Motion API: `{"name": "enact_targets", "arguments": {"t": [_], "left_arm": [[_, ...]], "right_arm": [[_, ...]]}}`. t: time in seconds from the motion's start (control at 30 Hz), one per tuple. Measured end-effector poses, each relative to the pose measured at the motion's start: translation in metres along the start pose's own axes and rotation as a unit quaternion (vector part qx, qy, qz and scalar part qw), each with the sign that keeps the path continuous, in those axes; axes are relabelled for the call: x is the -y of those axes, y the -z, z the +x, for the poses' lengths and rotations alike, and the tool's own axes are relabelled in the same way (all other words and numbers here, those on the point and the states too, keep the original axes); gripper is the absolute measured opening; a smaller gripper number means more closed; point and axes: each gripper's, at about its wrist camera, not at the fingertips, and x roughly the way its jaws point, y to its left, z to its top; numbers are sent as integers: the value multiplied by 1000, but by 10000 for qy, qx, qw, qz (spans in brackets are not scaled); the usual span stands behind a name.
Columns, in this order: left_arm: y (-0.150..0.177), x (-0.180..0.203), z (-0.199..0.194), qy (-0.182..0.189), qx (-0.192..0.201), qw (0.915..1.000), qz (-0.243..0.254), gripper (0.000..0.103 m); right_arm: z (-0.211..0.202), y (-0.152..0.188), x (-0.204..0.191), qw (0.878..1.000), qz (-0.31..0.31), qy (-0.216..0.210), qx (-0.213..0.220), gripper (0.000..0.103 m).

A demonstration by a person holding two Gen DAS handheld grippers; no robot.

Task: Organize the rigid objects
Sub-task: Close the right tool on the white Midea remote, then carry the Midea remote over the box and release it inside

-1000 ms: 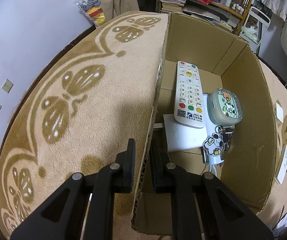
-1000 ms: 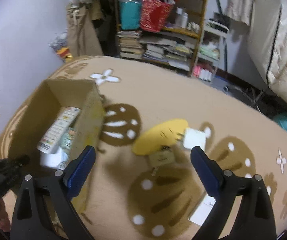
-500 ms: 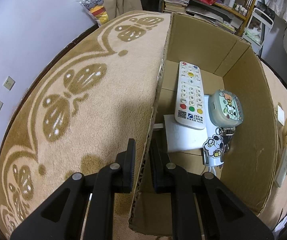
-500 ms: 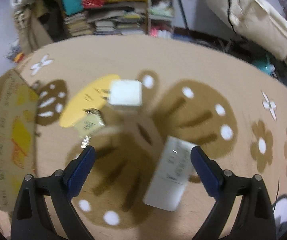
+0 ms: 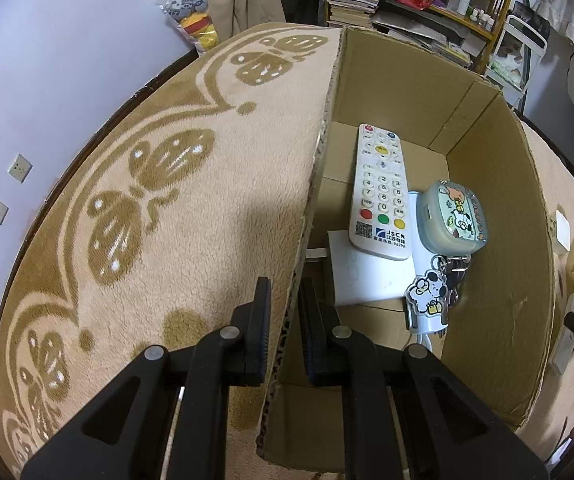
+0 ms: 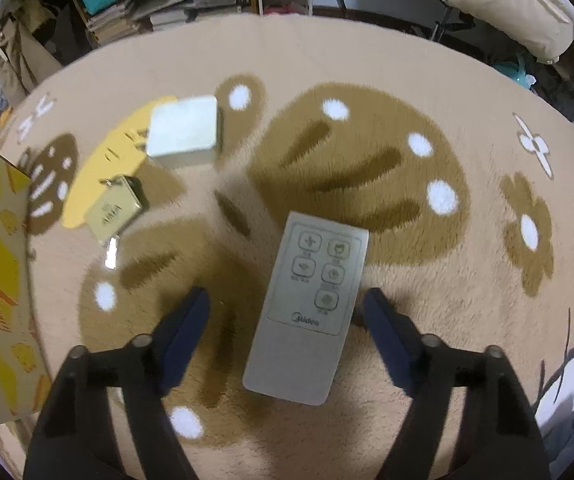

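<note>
Tan patterned rug (image 6: pixel 427 60), cluttered shelves behind; the cardboard box (image 5: pixel 499 208) is the landmark. Left gripper (image 5: pixel 285 320) is clamped on the box's near wall, steadying it. Inside the box: white TV remote (image 5: pixel 381 192), cartoon pouch (image 5: pixel 453 216) with keyring just beside it, a white flat item underneath.

Step in hand: picking the next item. Right gripper (image 6: pixel 285 324) hangs over the grey Midea remote (image 6: pixel 311 308), which lies on the rug well right of the box; jaws are closing, remote between them, pads not touching yet. Next move, I'd judge: finish closing across the remote's width, lift, carry it to the box.

Versus a second ago: right gripper was wide open, facing the box; now it's dropped, rolled, centred on the remote. Left side unchanged. White block (image 6: pixel 185 132) and gold tag (image 6: pixel 115 208) are on the rug nearer the box, not yet picked.
</note>
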Motion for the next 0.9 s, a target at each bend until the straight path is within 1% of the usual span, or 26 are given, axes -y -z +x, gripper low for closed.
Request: {"name": "enact_targets", "arguments": {"t": [0.03,0.07,0.1,0.13,0.17,0.3,0.4,0.6,0.7,0.8,0.9], "left_arm": [[0,0,0,-3,-2,10000,0,13],[0,0,0,-3,-6,10000,-8,13],[0,0,0,-2,-6,10000,-11,13],[0,0,0,-4,-9,10000,-18,13],[0,0,0,-24,-7,10000,-3,13],[0,3,-2,-114,16,9999,95,13],[-1,2,-2,-78,11,9999,72,13],[-2,2,-3,-57,-9,9999,84,13],[-3,0,-2,2,-46,10000,47,13],[-4,-1,-1,31,-68,10000,26,13],[-3,0,-1,1,-54,10000,74,13]], "right_arm": [[2,1,0,10000,9,25,-39,74],[5,1,1,9999,15,75,-69,69],[6,0,1,9998,17,145,-97,62],[9,1,3,9996,46,212,-167,57],[11,1,4,9995,67,217,-218,55],[15,1,9,9994,158,174,-248,54],[13,1,6,9995,108,217,-193,54],[3,1,-8,9998,-26,202,50,53],[-6,1,-14,9997,-114,115,159,53],[-19,-3,-18,9992,-139,-21,372,53],[-32,-6,-22,9980,-49,-264,569,53]]}}
